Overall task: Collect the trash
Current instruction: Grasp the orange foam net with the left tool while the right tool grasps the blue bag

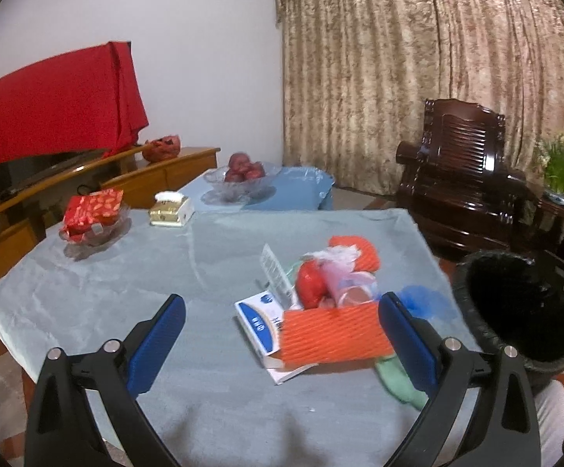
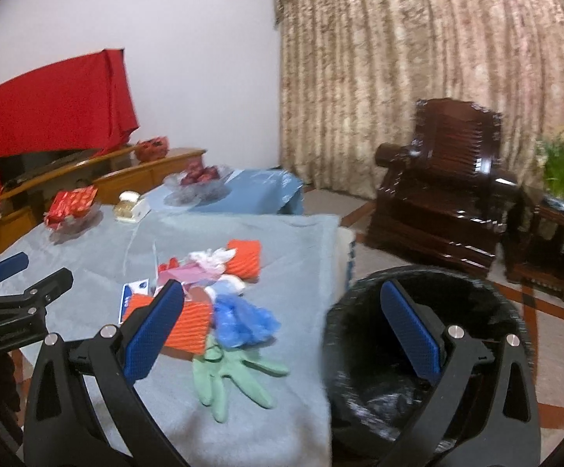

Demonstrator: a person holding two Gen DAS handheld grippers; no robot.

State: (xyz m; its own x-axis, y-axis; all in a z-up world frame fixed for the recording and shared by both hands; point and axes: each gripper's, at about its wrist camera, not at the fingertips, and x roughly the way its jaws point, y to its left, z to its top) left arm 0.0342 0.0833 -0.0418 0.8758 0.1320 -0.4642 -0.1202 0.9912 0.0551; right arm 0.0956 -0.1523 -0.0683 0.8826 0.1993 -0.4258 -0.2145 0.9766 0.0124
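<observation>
Both grippers' fingers are gaping wide, holding nothing: left gripper (image 1: 282, 334) is nearing the orange foam net (image 1: 332, 334); the bin (image 2: 430, 350) is waiting beside the table for that first piece.

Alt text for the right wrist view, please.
Open right gripper hovers between a trash pile on the blue-grey tablecloth and a black-lined bin. Nearest it lie a green glove, blue plastic and orange foam netting.

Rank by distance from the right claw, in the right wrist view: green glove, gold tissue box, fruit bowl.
1. Green glove, near table edge, just ahead of the right claw.
2. Gold tissue box, far left of the table.
3. Fruit bowl, beyond, on the blue surface.
</observation>
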